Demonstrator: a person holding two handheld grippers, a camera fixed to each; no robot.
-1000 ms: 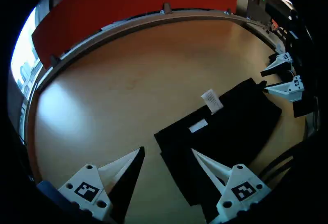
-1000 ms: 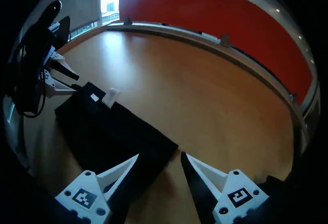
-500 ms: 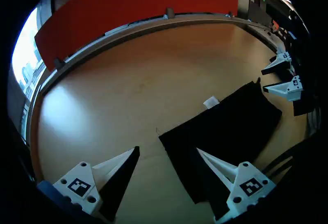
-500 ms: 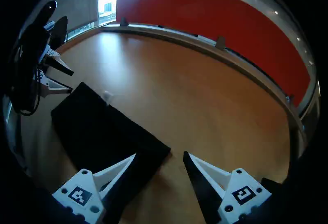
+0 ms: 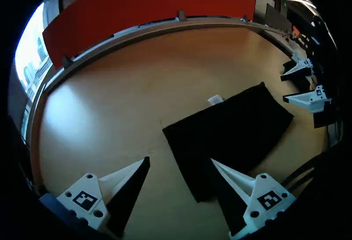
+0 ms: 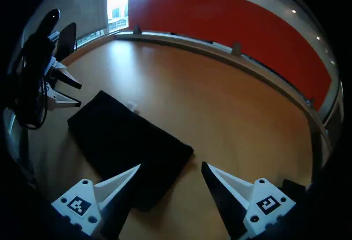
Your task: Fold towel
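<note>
Lying folded flat on the wooden table (image 5: 123, 86), the black towel (image 5: 229, 134) is stretching between both grippers; the left gripper (image 5: 179, 160) is hovering at its left end, fingers apart; the right gripper (image 6: 171, 165) is hovering at its right end, fingers apart too.

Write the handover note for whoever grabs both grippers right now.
Left gripper: open, holding nothing, poised above one end of the towel.
Right gripper: open, holding nothing, above the opposite end.
Towel: black, lying flat as a neat rectangle on the wooden table, with a white tag peeking out at its far edge.
Done: it looks folded and released.
Left: probably just a check, or one more fold if a smaller bundle is wanted.
</note>
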